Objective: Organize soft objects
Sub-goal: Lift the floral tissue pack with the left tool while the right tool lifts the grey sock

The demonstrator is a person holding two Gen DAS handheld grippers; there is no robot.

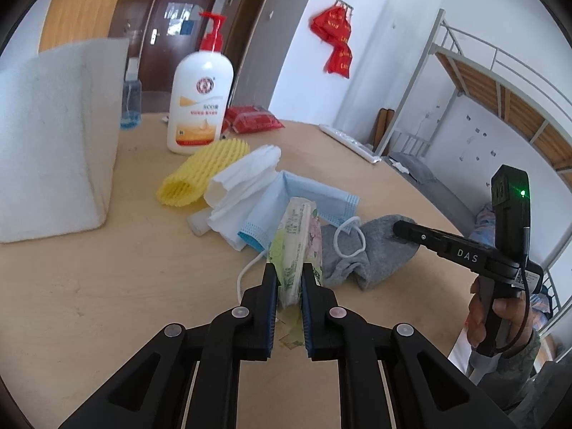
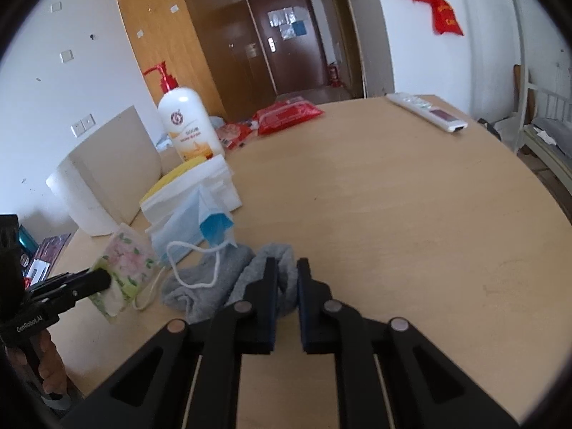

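My left gripper (image 1: 289, 272) is shut on a green floral tissue pack (image 1: 295, 241), which stands on edge on the wooden table (image 1: 107, 286); the pack also shows in the right wrist view (image 2: 123, 264). My right gripper (image 2: 287, 266) is shut on one end of a grey sock (image 2: 279, 271), and its tip rests on that sock in the left wrist view (image 1: 371, 250). A blue face mask (image 1: 304, 196) with a white ear loop, folded white tissue paper (image 1: 243, 186) and a yellow foam net sleeve (image 1: 200, 171) lie just behind.
A white foam block (image 1: 53, 143) stands at the left. A lotion pump bottle (image 1: 200, 103), a blue bottle (image 1: 130, 103) and red packets (image 1: 254, 118) stand at the back. A white remote (image 2: 425, 111) lies far right. A bunk bed (image 1: 500, 107) stands beyond the table.
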